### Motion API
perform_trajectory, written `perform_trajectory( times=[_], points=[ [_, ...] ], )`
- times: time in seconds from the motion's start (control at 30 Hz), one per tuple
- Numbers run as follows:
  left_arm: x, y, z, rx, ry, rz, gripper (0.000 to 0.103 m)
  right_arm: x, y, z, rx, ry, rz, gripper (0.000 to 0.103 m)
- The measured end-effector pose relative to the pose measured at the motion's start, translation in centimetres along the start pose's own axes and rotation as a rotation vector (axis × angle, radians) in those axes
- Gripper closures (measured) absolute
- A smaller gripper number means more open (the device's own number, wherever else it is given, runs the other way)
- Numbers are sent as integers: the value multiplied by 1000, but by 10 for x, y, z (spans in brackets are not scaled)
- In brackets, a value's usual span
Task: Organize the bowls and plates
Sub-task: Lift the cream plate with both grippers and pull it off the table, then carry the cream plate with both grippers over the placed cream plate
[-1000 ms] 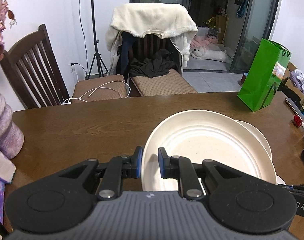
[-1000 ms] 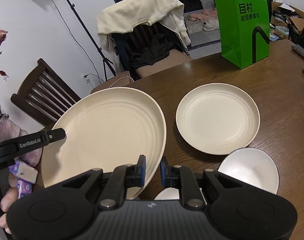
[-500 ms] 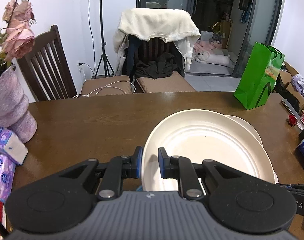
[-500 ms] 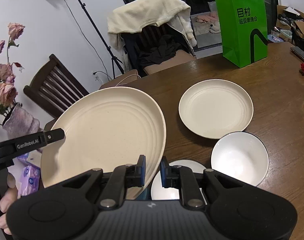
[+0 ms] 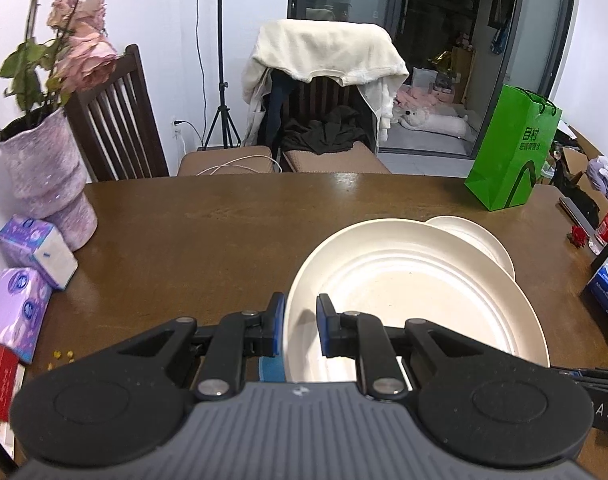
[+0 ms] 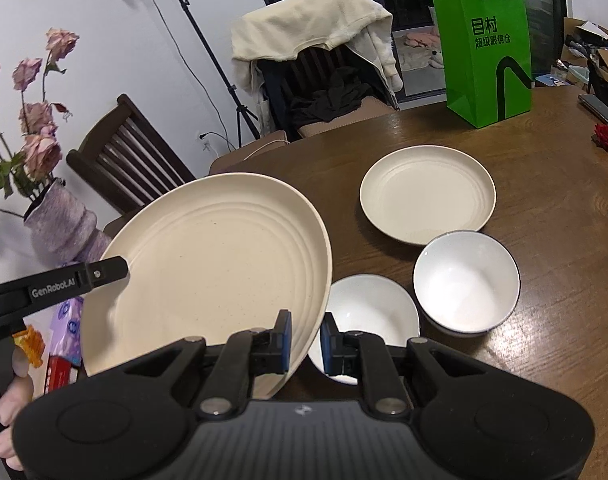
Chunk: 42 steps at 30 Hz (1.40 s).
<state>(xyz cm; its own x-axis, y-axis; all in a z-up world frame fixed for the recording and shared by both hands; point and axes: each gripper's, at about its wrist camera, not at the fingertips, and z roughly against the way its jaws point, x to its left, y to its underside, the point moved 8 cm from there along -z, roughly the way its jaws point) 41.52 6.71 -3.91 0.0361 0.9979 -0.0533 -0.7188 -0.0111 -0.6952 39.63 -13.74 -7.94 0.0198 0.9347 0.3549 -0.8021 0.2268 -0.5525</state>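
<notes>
Brown wood tabletop (image 5: pixel 223 240) fills the left wrist view, with a purple vase (image 5: pixel 47 172) of roses at its left edge and a green bag (image 5: pixel 512 152) far right. The left gripper (image 5: pixel 299 330) has its jaws nearly closed, pinching the near-left rim of the large cream plate (image 5: pixel 416 300), held above the surface.

From the right wrist view, the right gripper (image 6: pixel 306 342) clamps the same plate's right rim. A smaller cream plate (image 6: pixel 428 194) and two white bowls (image 6: pixel 466 280) (image 6: pixel 370 312) rest on the tabletop.
</notes>
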Motion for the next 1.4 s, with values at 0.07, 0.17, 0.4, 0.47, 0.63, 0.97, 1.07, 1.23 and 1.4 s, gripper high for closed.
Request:
perform_trajectory(
  times=[0.07,0.17,0.4,0.47,0.63,0.97,1.07,1.23,1.4],
  points=[
    [0,6,7,-4,-3,5,86,0,7,5,2,-5,5,88],
    [1,15,18,-8,-4,14,86,1,15,12,5,-10,12,88],
    [0,37,34,-9,-18,27,86,-2,35,26,14,-21,28,88],
    [-1,43,39,-9,-23,29,86,-3,41,29,16,-22,33,88],
    [-2,56,49,-7,-29,36,86,-5,55,36,25,-27,42,88],
    [-7,80,63,5,-38,45,86,-12,79,50,39,-32,54,88],
    [-8,88,67,10,-39,49,86,-14,85,53,43,-32,60,88],
    [-10,100,71,19,-40,54,86,-17,95,56,51,-32,64,88],
    [-10,114,73,36,-37,59,86,-19,104,57,66,-25,71,88]
  ],
)
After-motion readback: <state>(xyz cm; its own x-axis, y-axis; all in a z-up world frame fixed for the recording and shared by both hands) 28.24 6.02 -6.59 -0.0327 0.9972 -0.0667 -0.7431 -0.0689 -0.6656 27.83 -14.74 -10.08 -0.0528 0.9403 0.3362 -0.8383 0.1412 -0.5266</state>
